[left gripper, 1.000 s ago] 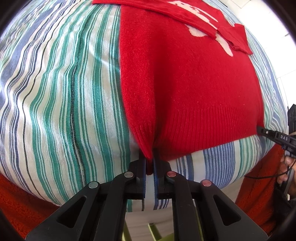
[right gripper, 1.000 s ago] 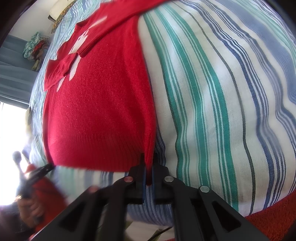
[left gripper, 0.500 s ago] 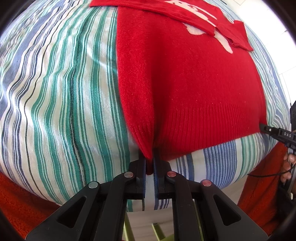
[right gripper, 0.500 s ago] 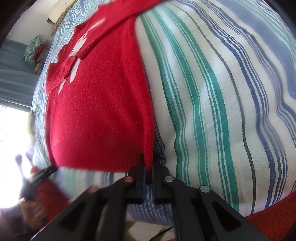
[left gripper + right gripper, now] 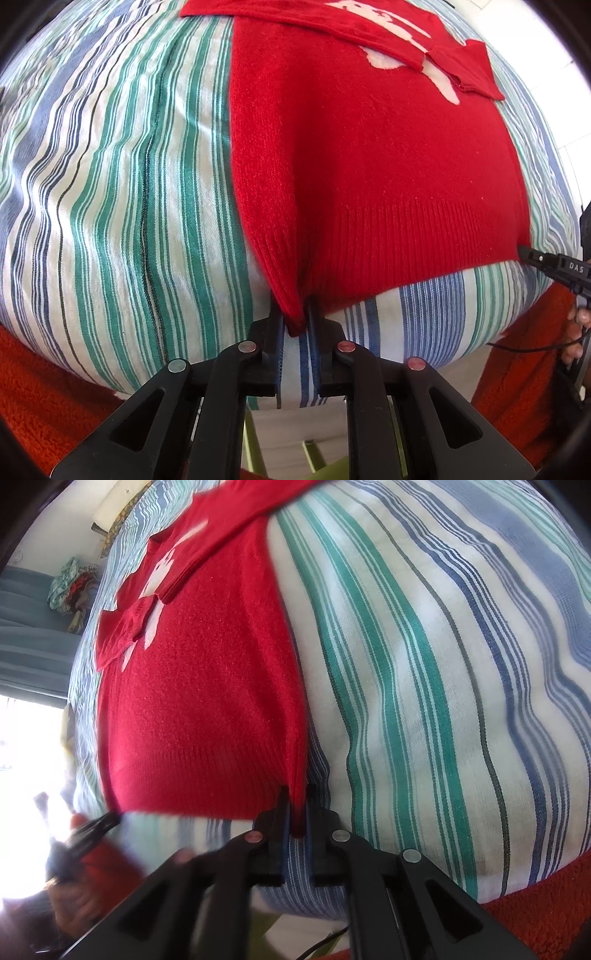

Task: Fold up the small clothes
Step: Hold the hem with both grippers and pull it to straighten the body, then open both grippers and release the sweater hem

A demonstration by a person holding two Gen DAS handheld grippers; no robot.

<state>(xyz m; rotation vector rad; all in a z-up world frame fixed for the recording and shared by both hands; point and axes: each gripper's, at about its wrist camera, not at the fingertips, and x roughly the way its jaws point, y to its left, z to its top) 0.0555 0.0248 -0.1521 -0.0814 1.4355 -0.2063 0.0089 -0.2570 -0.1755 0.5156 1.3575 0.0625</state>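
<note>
A red knit sweater (image 5: 369, 166) with a white motif lies flat on a striped cloth (image 5: 129, 184), one sleeve folded across its chest. My left gripper (image 5: 295, 314) pinches the hem's left corner; its jaws are opening, and the knit still fills the gap and tents up from the cloth. In the right wrist view my right gripper (image 5: 297, 797) holds the opposite corner of the sweater (image 5: 203, 683) hem. Those jaws also part slightly, with the fabric still between them. Each gripper shows at the edge of the other's view: the right gripper (image 5: 554, 264) and, blurred, the left gripper (image 5: 96, 827).
The striped cloth (image 5: 424, 664) covers a padded surface that ends just under both grippers. Orange-red fabric (image 5: 44, 387) lies below that edge on both sides. A hand (image 5: 580, 321) holds the right tool. A heap of clothes (image 5: 70, 587) sits far back.
The gap between each gripper's fingers has widened a little, more on the left. The sweater and both hands have stayed almost in place.
</note>
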